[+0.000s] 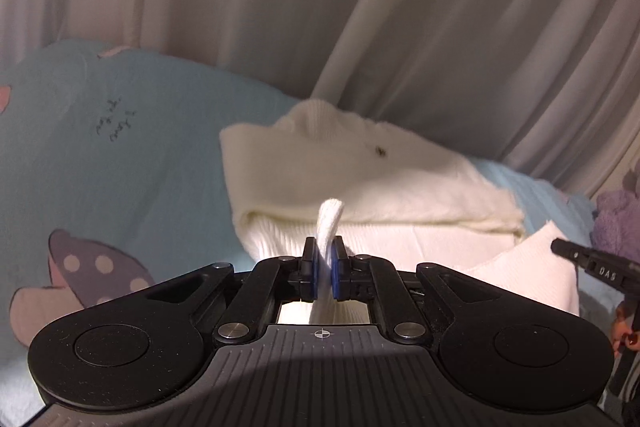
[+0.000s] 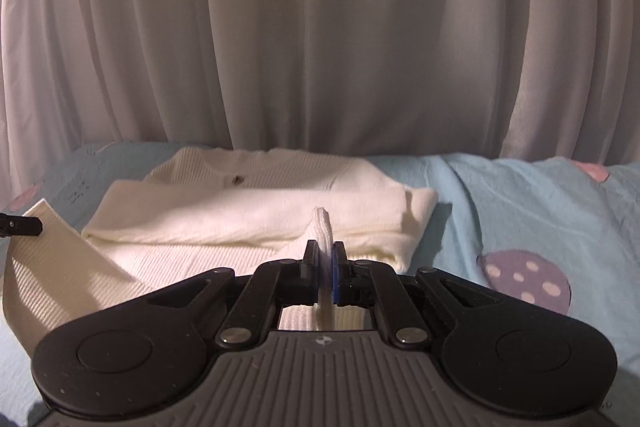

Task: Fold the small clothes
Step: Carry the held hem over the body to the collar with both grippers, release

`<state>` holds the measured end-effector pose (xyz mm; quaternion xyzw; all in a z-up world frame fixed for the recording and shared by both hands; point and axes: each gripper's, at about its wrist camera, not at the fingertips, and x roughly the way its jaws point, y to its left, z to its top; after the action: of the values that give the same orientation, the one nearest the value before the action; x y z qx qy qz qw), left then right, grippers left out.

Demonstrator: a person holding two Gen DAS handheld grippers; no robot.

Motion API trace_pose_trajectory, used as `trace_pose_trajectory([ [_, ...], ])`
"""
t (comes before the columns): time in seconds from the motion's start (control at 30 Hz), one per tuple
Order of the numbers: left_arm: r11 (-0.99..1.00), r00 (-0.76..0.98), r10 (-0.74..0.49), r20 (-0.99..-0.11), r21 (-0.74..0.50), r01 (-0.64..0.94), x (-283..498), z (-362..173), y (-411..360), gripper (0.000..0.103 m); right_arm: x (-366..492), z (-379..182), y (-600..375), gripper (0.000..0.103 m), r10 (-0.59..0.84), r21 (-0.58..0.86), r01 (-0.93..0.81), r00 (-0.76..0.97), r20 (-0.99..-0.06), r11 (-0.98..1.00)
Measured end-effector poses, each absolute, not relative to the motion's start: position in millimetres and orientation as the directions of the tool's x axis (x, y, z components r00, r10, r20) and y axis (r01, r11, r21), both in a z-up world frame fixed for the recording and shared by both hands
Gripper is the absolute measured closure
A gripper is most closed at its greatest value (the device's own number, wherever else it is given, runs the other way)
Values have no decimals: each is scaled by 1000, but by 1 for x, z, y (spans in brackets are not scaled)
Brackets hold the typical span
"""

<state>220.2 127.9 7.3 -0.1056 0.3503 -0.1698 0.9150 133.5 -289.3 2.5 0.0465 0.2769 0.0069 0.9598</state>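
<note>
A cream knit cardigan (image 1: 360,179) with a dark button lies partly folded on the light blue bedsheet (image 1: 120,147). My left gripper (image 1: 325,255) is shut on a pinch of its ribbed hem, which sticks up between the blue pads. My right gripper (image 2: 325,259) is shut on another pinch of the same hem. The cardigan (image 2: 256,203) lies just ahead of it, sleeves folded in. The right gripper's tip (image 1: 576,257) shows at the right of the left wrist view. The left gripper's tip (image 2: 22,225) shows at the left of the right wrist view, holding up a hem corner.
The bedsheet (image 2: 520,195) has purple and pink spotted prints. White curtains (image 2: 320,27) hang right behind the bed. A purple fuzzy item (image 1: 616,219) lies at the right edge of the left wrist view.
</note>
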Motion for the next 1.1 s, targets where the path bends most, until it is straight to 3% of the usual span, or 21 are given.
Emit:
trace_pose_trajectory([
  [0.2, 930, 784, -344, -517, -303, 208, 272, 27, 120, 95, 192, 13, -300, 98, -21, 105, 81, 877, -479, 991],
  [0.27, 931, 776, -341, -531, -308, 198, 296, 18, 113, 95, 210, 4, -302, 98, -35, 104, 99, 870, -492, 990],
  [0.43, 930, 697, -358, -622, -301, 210, 331, -21, 95, 93, 245, -34, -308, 97, -34, 89, 114, 781, -624, 989],
  [0.57, 911, 652, -412, -637, -313, 269, 328, -34, 96, 69, 244, -43, -321, 83, 28, 180, 120, 755, -655, 976],
  [0.63, 897, 628, -442, -640, -319, 306, 328, -39, 96, 67, 246, -45, -325, 83, 68, 226, 109, 753, -655, 968],
  [0.73, 917, 623, -397, -674, -265, 298, 333, -48, 91, 75, 246, -47, -316, 86, 54, 180, 84, 757, -651, 980],
  [0.77, 920, 625, -389, -676, -256, 295, 332, -49, 90, 93, 245, -46, -310, 97, 42, 150, 73, 762, -647, 986],
  [0.87, 920, 643, -391, -659, -270, 283, 327, -43, 93, 96, 240, -40, -296, 98, -13, 42, 49, 788, -616, 998],
  [1.1, 925, 787, -373, -492, -261, 275, 347, 22, 100, 96, 270, 15, -287, 98, -116, -59, 100, 877, -466, 993],
])
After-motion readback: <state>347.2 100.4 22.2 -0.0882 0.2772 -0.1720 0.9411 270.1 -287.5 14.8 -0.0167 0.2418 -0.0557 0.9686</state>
